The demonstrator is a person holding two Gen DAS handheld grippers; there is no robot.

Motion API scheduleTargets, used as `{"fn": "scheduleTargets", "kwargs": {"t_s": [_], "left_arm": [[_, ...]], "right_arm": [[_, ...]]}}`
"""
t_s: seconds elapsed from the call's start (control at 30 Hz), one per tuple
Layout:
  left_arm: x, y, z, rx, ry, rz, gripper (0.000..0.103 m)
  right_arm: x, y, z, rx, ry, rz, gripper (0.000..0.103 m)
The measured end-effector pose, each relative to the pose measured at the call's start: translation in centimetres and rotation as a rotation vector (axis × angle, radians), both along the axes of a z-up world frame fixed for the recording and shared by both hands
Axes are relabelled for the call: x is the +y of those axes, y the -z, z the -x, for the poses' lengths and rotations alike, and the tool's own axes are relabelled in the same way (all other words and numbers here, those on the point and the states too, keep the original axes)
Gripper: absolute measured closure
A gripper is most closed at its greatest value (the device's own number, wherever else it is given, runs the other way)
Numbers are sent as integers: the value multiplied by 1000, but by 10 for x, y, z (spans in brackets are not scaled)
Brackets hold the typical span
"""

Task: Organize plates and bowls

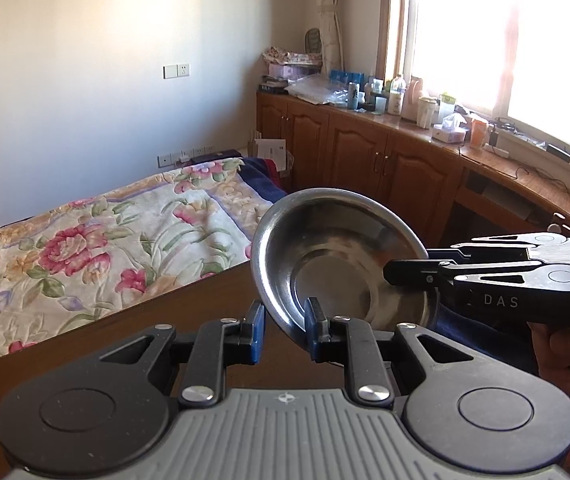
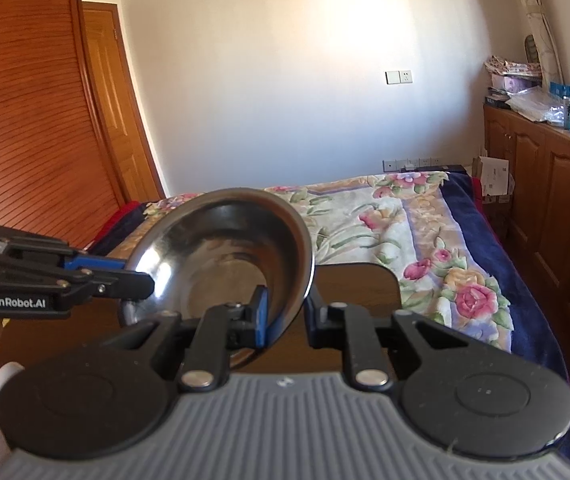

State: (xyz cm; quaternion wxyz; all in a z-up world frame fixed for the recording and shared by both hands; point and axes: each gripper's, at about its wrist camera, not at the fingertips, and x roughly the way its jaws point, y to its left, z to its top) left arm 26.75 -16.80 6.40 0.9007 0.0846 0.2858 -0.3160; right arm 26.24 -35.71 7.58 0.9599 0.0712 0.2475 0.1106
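The right gripper point(image 1: 409, 270) carries "DAS"; the left gripper point(image 2: 141, 276) carries "GenRobot.AI". Both stand with fingers parted around the rim of the steel bowl point(image 1: 337, 256), held tilted above the brown table point(image 1: 189, 312); whether they press it, I cannot tell. Only the right wrist view shows the slatted door point(image 2: 33, 112) left of the bowl.

Both grippers, left gripper point(image 1: 283, 334) and right gripper point(image 2: 286, 314), look alike: black plastic linkage arms with silver screws, round black discs, ribbed grey base, blue finger pads point(image 1: 258, 330), white "DAS" and "GenRobot.AI" lettering on the sides.
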Motion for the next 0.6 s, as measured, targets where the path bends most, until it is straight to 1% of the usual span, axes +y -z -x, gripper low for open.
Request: {"fn": "scheduleTargets", "kwargs": {"t_s": [0.27, 0.6], "left_arm": [[22, -6, 39, -33, -4, 14, 80], [46, -1, 80, -42, -10, 31, 79]], "right_arm": [[16, -9, 27, -17, -9, 24, 82], [34, -11, 54, -22, -24, 56, 82]]}}
